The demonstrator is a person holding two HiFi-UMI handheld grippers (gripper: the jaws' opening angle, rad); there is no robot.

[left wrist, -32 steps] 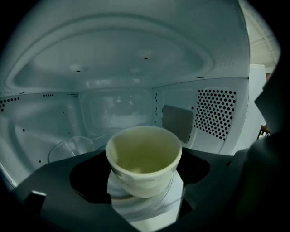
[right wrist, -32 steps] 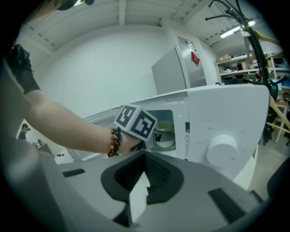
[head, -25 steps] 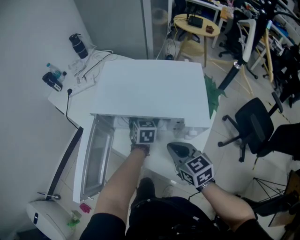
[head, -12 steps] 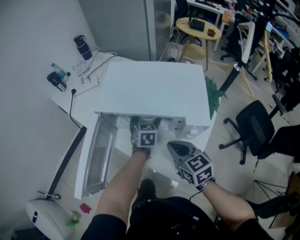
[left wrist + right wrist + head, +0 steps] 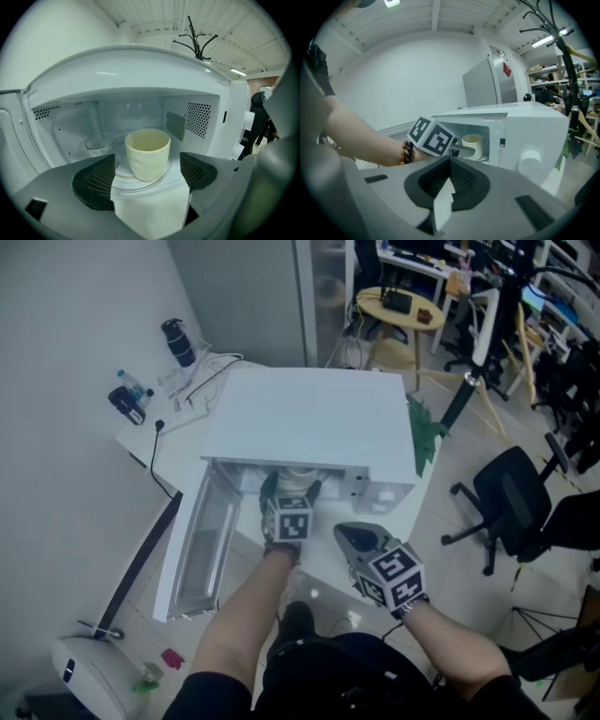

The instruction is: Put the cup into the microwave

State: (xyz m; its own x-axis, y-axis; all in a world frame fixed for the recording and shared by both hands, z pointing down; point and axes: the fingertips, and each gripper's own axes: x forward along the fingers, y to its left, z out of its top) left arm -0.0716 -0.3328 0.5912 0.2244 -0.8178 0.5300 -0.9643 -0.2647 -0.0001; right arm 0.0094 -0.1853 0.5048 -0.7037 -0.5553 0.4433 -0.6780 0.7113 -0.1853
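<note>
Cup (image 5: 147,152) is seen upright on glass turntable (image 5: 121,172) inside open microwave (image 5: 309,418), near the front edge of the cavity. Left gripper (image 5: 290,487) is placed at the opening, jaws spread wide, a gap seen on either side of the cup. Door (image 5: 199,540) is hinged open to the left. Right gripper (image 5: 362,542) is seen outside, near the front right corner, jaws pressed together, nothing held

A white table (image 5: 141,438) fills the centre-left of the head view, carrying a white microwave (image 5: 309,418) with its door (image 5: 201,542) swung open at lower left. At the table's upper-left corner stand a dark flask (image 5: 177,341), a clear bottle (image 5: 132,385) and loose cables (image 5: 202,371). At right, a black chair (image 5: 512,499) stands on the pale floor (image 5: 448,460).
</note>
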